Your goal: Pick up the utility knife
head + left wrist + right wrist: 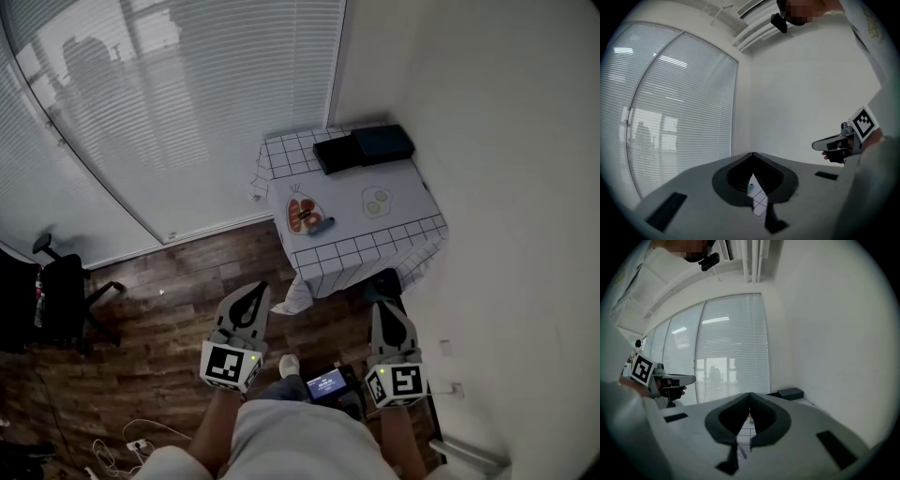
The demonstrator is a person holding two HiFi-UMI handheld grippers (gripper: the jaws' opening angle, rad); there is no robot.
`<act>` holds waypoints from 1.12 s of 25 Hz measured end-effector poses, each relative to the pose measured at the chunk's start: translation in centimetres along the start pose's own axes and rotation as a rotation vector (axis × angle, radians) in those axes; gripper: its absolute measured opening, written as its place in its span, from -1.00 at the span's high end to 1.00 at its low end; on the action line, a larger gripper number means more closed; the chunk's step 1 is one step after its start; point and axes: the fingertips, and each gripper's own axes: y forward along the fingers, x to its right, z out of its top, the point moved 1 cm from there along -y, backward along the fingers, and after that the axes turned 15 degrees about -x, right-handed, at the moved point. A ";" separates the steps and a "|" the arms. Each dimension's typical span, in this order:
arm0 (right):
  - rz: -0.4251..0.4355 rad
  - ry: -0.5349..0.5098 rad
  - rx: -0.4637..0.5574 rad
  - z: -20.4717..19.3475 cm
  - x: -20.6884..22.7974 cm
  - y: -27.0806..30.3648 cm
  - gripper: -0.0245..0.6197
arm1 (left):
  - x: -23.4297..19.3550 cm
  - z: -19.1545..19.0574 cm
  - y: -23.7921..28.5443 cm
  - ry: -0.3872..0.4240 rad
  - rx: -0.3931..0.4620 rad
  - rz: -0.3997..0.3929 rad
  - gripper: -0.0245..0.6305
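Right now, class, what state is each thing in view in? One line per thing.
left gripper: fingers shut, empty, short of the tablecloth.
right gripper: fingers shut, empty, short of the tablecloth.
utility knife: lying on the tablecloth, untouched; blade too small to tell.
tablecloth: draped, corners hanging.
window blinds: lowered.

You have a cloth-covered table (pixel 412 183) at one o'clock, with two black boxes (pixel 364 148) at its far edge. An office chair (pixel 61 298) stands at ten o'clock.
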 end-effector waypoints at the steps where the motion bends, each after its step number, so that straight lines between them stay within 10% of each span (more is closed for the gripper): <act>1: -0.004 0.002 -0.001 0.0 0.0 0.2 0.90 | -0.3 0.0 0.3 0.001 -0.001 -0.003 0.91; 28: 0.029 0.024 -0.048 2.1 5.5 12.3 0.90 | -4.2 0.8 13.3 0.018 -0.097 -0.029 0.91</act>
